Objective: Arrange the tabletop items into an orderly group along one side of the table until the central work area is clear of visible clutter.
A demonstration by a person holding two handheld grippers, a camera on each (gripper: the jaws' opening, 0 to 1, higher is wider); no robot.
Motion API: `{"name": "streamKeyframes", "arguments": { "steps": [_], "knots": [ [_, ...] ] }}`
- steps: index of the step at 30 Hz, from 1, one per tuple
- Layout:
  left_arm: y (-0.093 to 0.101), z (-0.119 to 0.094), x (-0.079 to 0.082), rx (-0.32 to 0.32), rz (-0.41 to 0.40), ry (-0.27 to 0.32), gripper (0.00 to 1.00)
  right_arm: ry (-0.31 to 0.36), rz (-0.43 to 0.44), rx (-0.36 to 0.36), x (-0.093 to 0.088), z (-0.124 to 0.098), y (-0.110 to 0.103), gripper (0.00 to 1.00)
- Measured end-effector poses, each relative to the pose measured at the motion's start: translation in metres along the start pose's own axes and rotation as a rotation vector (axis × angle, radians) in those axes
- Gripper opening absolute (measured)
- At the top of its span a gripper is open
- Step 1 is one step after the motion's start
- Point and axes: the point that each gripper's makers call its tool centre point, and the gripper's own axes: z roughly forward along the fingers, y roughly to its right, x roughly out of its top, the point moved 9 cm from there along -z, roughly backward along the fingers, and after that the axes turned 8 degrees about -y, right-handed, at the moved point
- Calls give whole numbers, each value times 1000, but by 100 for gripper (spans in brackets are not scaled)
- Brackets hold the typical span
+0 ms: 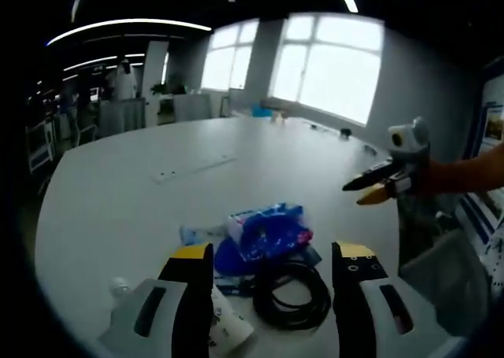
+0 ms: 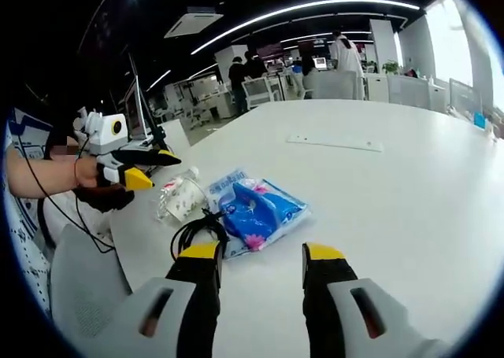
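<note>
A blue plastic packet (image 1: 268,230) lies on the white table (image 1: 118,201) just beyond my left gripper (image 1: 273,252), which is open and holds nothing. A black cable coil (image 1: 291,297) sits between its jaws, lower down, and a crumpled clear cup (image 1: 228,320) lies by the left jaw. My right gripper (image 1: 372,188) hovers above the table at the right, held by a hand. In the right gripper view, the packet (image 2: 258,208), the cable (image 2: 197,228) and the cup (image 2: 178,197) lie ahead of the open, empty right gripper (image 2: 261,252). The left gripper (image 2: 146,169) comes in from the left.
The items lie close to the table's near edge, next to a grey chair (image 2: 79,287). A long white cover strip (image 2: 335,143) is set into the table's middle. Desks, monitors and standing people (image 2: 344,53) are far behind. Windows (image 1: 331,67) light the far wall.
</note>
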Motion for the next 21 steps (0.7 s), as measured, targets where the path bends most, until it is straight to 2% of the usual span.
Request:
{"name": "streamKeyframes", "arguments": {
  "steps": [21],
  "knots": [
    [-11,19,7,9,35,-25,56,-4,8,-16,9,15,5,38]
  ]
}}
